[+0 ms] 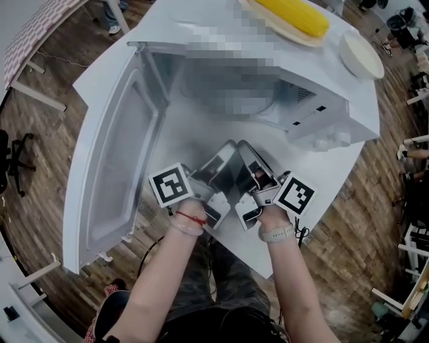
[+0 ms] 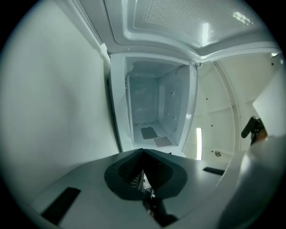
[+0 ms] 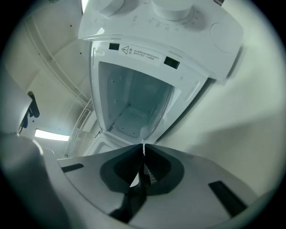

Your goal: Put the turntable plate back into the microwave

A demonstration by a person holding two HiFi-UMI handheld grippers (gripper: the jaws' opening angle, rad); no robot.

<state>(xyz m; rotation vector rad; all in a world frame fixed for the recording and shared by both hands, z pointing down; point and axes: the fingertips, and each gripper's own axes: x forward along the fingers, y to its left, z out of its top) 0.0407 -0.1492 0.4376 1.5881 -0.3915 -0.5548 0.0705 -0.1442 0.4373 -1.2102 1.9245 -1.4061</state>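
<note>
White microwave (image 1: 315, 114) stands on a white table (image 1: 338, 171) with its door (image 1: 114, 154) swung wide open to its left. Before its opening, the left gripper (image 1: 230, 146) and the right gripper (image 1: 244, 146) are held side by side, almost touching. Each has its jaws closed together with nothing between them. A round pale plate (image 1: 362, 55), probably the turntable plate, lies to the right of the microwave, well apart from both grippers. Yellow corn (image 1: 295, 15) on a dish shows at the microwave's far side.

A white table (image 1: 335, 161) carries the open-doored microwave (image 1: 322, 114).
</note>
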